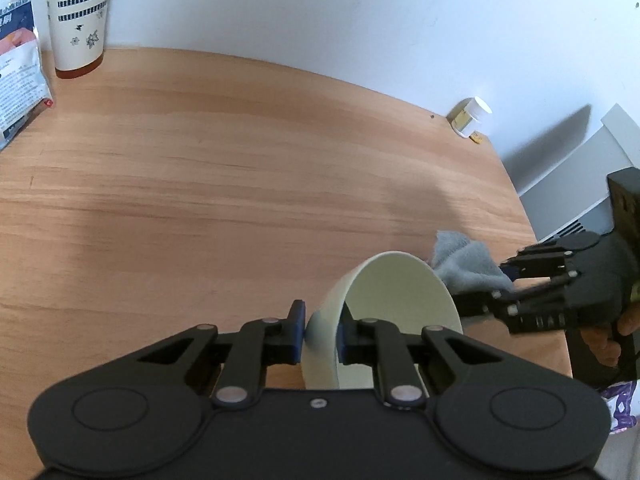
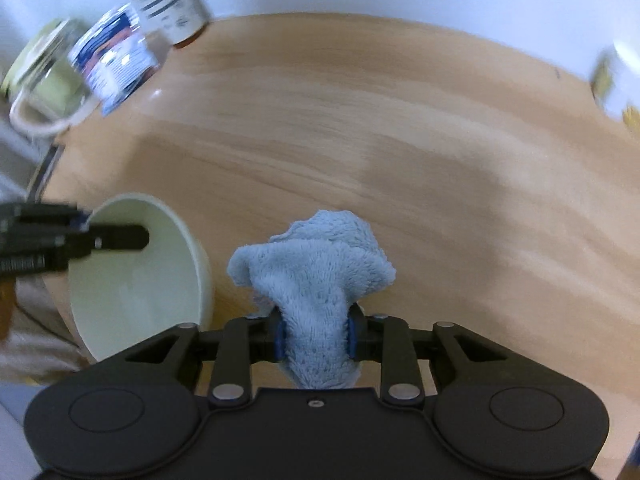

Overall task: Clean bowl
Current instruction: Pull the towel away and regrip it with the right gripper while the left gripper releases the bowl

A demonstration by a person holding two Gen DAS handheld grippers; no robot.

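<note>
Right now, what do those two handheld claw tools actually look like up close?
Both are matte black plastic. The left gripper and right gripper each have a wide body with two round discs, jointed link bars with silver rivets, and blue finger pads. No cables or sleeves are visible.

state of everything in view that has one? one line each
bowl: tipped on its side, wall pinched, looks empty
cloth: bunched, outside the bowl
left tongs: shut on bowl
right tongs: shut on cloth
paper cup: upright
white-capped bottle: upright
</note>
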